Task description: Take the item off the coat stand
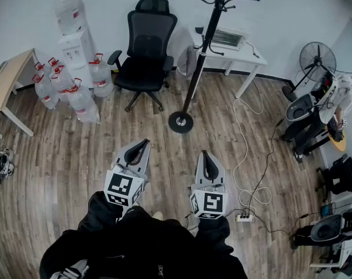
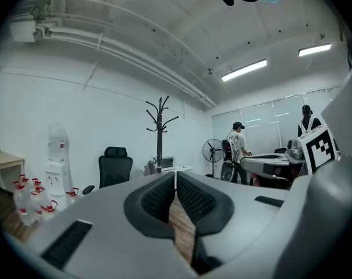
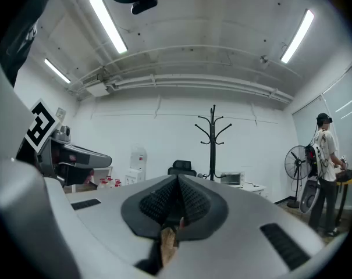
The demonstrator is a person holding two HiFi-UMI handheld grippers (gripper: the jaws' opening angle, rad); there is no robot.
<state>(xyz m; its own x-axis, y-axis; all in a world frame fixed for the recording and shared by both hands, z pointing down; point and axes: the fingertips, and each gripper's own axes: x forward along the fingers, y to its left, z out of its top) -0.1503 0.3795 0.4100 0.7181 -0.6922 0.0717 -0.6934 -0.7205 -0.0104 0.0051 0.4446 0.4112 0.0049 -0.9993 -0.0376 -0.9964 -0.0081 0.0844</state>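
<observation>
Head view: left gripper (image 1: 144, 143) and right gripper (image 1: 205, 154) are seen shut, empty. Greyish item (image 1: 187, 60) low on coat stand (image 1: 201, 54) is guessed soft and light, best pinched near its hook.

- Wood-plank floor (image 1: 65, 156) in grey-brown, meeting a plain white wall (image 1: 280, 16).
- Black office chair (image 1: 145, 51) on castors, its back to the wall.
- White water dispenser (image 1: 77, 39) with a bottle on top, near the chair; clear water jugs (image 1: 65, 89) with red caps are clustered on the floor just beside it.
- Light wooden counter (image 1: 13, 74) at the floor's left edge.
- White counter (image 1: 245, 54) against the wall, a silver box-shaped appliance (image 1: 228, 38) on top of it.
- Pedestal fan (image 1: 317, 60) towards the floor's right edge.
- White cable (image 1: 245, 150) looping across the floor to a power strip (image 1: 243, 217).
- Lit strip lights (image 3: 109, 23) on a white ceiling, with pipes (image 3: 193, 83) running beneath it.
</observation>
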